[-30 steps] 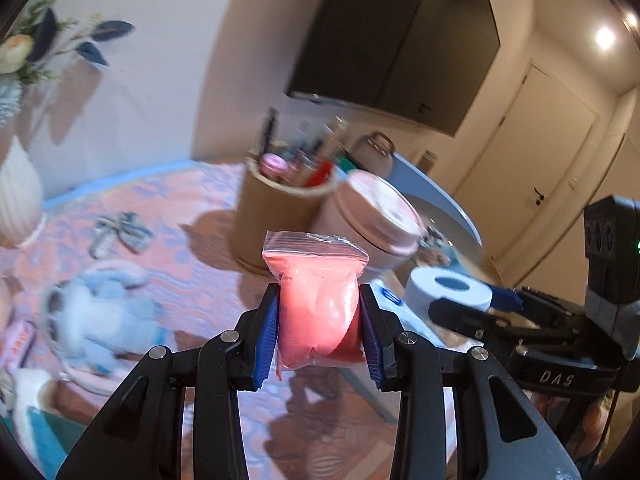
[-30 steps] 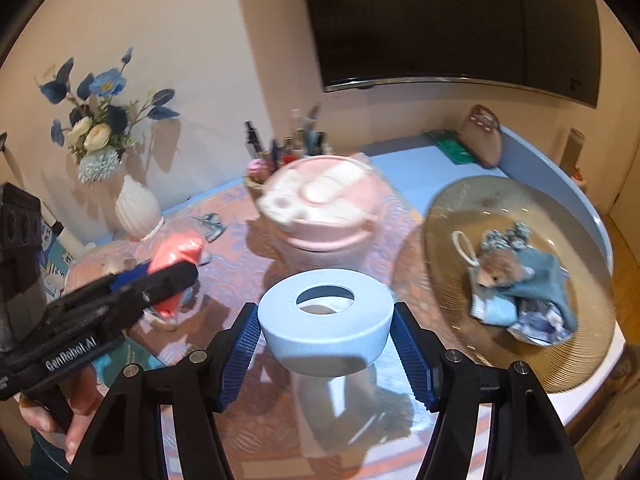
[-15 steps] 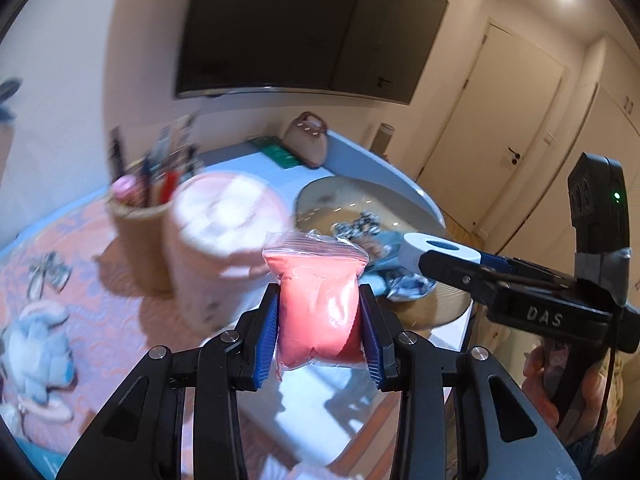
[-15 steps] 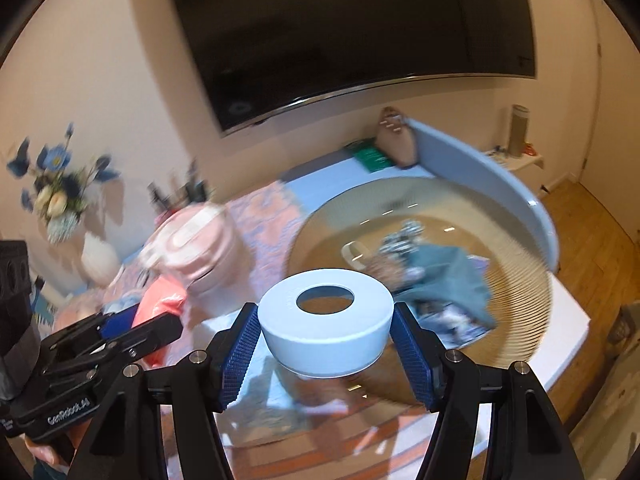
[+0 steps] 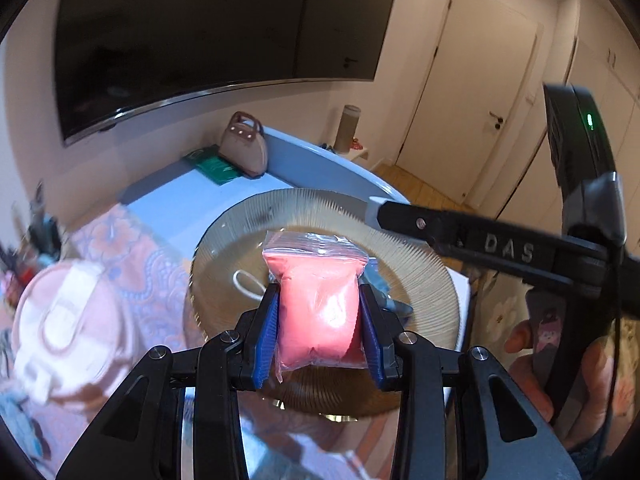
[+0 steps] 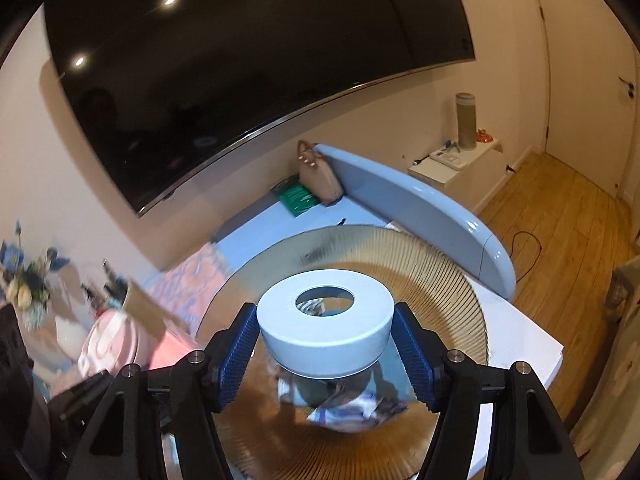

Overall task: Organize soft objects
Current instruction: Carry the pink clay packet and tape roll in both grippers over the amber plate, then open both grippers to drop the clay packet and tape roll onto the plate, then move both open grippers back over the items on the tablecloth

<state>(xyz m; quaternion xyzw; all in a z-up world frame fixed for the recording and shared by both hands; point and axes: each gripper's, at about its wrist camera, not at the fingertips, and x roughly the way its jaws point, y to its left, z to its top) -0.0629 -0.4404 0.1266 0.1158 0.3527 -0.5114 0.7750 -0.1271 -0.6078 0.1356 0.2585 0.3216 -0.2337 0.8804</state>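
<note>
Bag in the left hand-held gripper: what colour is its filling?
Pink, inside a clear zip bag; clearest in the left wrist view.

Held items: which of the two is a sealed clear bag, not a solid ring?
The pink bag in the left gripper: a clear pouch with pink filling. The right gripper holds a pale blue ring.

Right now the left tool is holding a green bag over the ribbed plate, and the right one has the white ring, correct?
Not quite: the bag in the left tool is pink, as the left wrist view shows. It is over the ribbed plate, and the right tool holds the white ring.
</note>
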